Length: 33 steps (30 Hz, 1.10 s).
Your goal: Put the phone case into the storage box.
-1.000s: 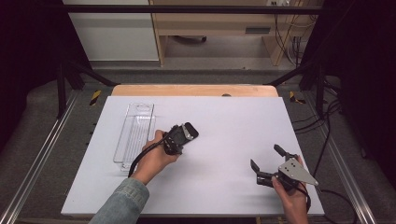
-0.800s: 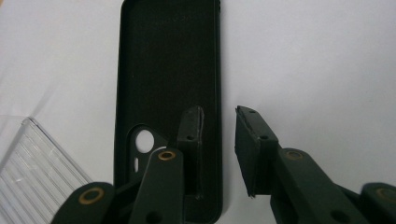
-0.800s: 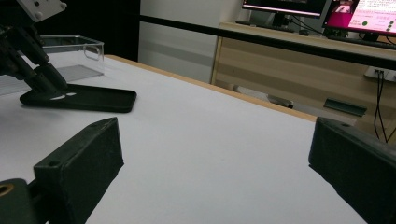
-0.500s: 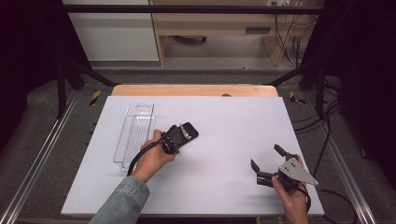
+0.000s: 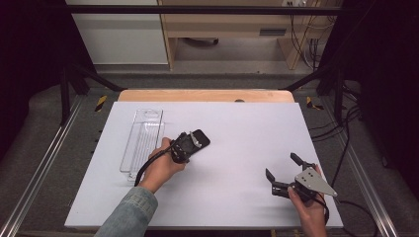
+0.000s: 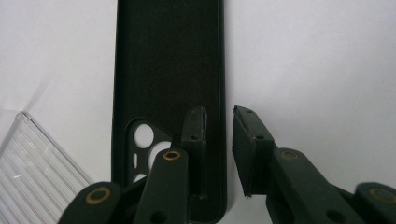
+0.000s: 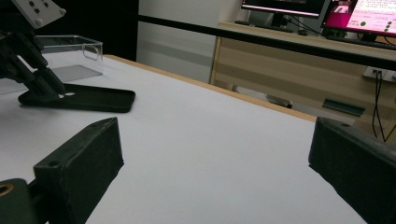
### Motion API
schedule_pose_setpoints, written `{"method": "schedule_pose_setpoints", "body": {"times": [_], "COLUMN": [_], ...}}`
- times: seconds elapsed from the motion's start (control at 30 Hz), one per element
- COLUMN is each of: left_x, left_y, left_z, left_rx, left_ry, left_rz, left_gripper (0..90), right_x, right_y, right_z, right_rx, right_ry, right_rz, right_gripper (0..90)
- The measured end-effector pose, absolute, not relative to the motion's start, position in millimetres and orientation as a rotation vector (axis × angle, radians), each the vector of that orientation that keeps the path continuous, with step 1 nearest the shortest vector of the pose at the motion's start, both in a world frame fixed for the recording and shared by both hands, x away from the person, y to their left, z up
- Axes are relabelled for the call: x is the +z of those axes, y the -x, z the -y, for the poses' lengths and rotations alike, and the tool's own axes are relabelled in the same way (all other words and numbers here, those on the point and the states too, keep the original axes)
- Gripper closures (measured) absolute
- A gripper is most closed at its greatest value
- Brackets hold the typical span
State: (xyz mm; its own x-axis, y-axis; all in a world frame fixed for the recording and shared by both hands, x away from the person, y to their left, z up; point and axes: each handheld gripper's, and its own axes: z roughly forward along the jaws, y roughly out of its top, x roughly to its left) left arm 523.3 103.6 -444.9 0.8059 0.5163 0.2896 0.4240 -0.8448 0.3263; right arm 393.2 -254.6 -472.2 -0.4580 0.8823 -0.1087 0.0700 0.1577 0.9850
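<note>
A white table with a bare wooden strip along its far edge carries the work. It stands on grey floor between metal rails, with dark curtains at both sides. Beyond the far edge are a pale wooden desk, cables and, in the right gripper view, lit monitors.

The left gripper points away from the person, over a black phone case that lies flat on the table, hollow side up, with its camera cut-out at the gripper's end. In the left gripper view the case runs straight ahead from the jaws. One jaw sits inside the case and the other just outside it, with the case's long side wall in the narrow gap between them. Whether the pads press on that wall I cannot tell. A clear plastic tray lies just to this gripper's left, lengthwise and empty.

The right gripper is well apart to the right, low over bare table, its jaws spread wide with nothing between them. From it, the case and the tray show far off to the left.

Against the earlier frames, the left jaws have just been closing, with the case's wall between them. Both hands, the case and the tray lie where they did.
</note>
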Motion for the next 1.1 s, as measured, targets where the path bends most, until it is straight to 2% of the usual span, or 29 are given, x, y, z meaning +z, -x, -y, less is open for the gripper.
{"method": "schedule_pose_setpoints", "body": {"times": [1.1], "left_x": [-451.3], "left_y": [-527.6], "left_z": [-101.3], "left_rx": [0.532], "left_ry": [-2.767], "left_rz": [-0.762], "left_gripper": [73.9], "right_x": [-472.0], "right_y": [-392.9], "right_z": [255.4], "right_rx": [1.383], "right_ry": [-0.920], "right_rz": [-1.692], "right_gripper": [2.9]}}
